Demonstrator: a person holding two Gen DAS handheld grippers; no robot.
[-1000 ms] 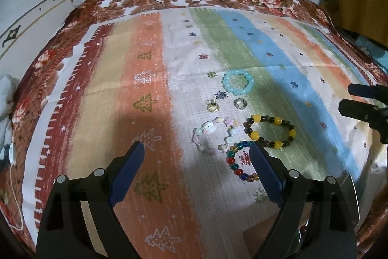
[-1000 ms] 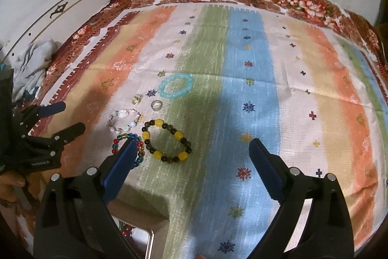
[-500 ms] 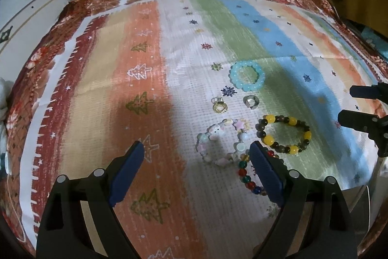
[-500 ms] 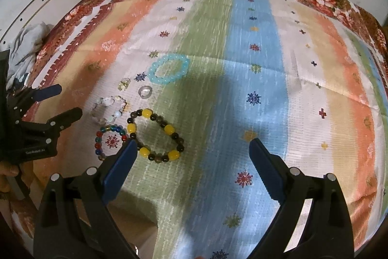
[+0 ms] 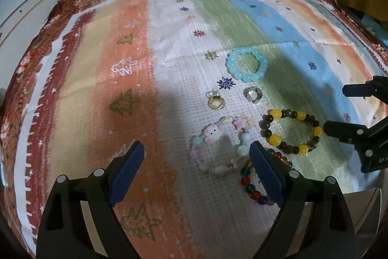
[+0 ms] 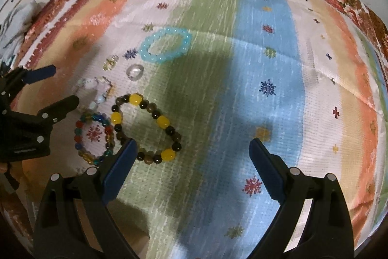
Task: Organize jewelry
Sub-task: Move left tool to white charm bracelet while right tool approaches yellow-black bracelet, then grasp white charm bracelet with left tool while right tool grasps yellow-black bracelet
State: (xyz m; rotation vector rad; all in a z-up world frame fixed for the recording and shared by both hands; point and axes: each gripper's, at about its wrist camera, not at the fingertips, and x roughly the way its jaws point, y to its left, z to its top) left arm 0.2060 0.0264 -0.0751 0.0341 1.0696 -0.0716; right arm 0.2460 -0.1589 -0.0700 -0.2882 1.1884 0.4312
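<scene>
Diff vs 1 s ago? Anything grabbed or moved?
Both grippers have come down and forward toward the jewelry, which now looms larger in both wrist views. The left gripper is open, nearing the pastel charm bracelet; the right gripper is open by the yellow-and-brown bead bracelet. Nothing was grabbed or released. The blue bracelet, both rings and the multicolor bracelet lie as before.

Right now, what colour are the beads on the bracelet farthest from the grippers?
Pale translucent blue bracelet, clearest in the left wrist view.

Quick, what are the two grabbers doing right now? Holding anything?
Left gripper: open, holding nothing.
Right gripper: open, holding nothing.
</scene>
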